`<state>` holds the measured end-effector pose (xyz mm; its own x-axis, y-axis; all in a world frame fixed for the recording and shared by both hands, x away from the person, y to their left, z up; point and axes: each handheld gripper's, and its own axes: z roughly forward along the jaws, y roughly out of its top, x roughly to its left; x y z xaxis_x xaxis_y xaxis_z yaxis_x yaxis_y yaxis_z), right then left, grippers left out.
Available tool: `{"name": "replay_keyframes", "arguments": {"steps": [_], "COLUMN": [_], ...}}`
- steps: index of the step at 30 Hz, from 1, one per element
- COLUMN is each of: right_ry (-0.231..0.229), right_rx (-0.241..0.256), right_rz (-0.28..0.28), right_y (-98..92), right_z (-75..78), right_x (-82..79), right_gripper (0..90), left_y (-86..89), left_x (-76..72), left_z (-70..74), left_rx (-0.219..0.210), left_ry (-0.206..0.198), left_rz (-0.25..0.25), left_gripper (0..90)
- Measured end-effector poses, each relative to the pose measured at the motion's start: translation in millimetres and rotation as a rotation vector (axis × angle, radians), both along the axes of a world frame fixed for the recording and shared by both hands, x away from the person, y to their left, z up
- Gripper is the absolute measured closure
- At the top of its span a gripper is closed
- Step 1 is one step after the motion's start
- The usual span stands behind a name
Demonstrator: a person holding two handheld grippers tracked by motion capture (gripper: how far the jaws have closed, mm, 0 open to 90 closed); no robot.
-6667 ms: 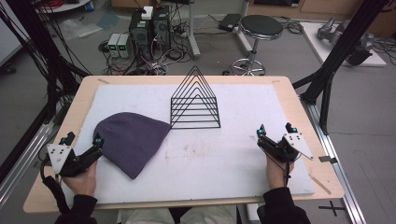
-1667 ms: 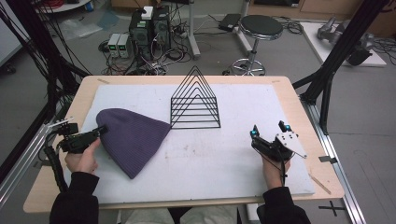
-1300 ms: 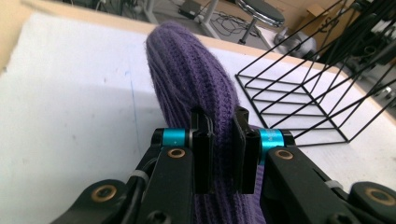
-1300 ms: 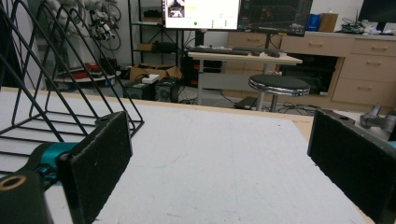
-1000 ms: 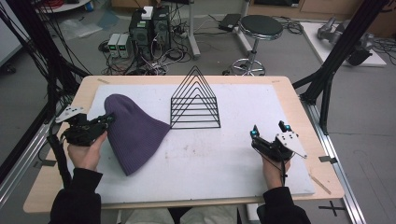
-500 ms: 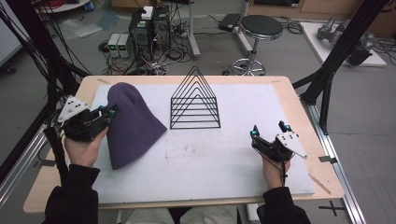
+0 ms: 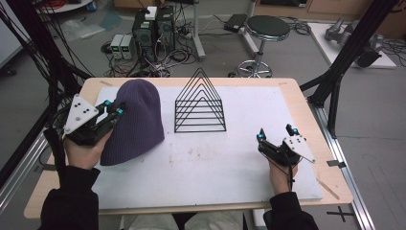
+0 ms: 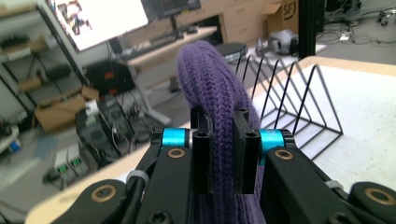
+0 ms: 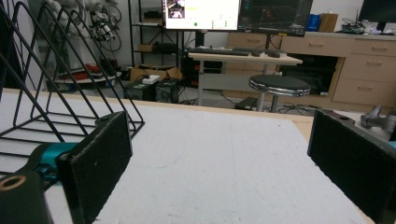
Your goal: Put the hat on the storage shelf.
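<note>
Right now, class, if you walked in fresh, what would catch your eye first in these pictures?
The purple beanie at the table's left, pinched in the left gripper with its near edge lifted. Next, the black wire rack of nested triangles standing just right of it, toward the far edge. The right gripper rests open and empty near the right edge of the white mat.
</note>
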<state>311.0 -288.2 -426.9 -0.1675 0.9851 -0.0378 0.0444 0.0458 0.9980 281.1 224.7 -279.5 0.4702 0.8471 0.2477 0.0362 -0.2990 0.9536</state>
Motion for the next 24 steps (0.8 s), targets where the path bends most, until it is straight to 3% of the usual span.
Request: {"name": "replay_keyframes", "arguments": {"steps": [2,13,21,24], "right_ry": [0.001,-0.001,-0.003,-0.003], "right_rx": [0.003,0.006,0.022,0.032], "right_rz": [0.002,0.027,0.124,0.205], "right_y": [0.0,0.5,3.3,8.1], "right_z": [-0.1,-0.2,0.4,2.1], "right_x": [0.1,0.1,0.6,1.0], "right_gripper": [5.7,5.7,5.6,5.7], "left_y": [-4.7,-14.1,-26.6,-35.0], "left_x": [-4.5,-16.6,-23.2,-24.9], "left_z": [4.3,15.4,23.4,26.5], "left_rx": [0.019,0.02,0.022,0.023], "left_ry": [-0.049,-0.132,-0.186,-0.204], "left_rz": [-0.021,-0.09,-0.163,-0.193], "left_gripper": [80.7,80.6,80.6,80.5]}}
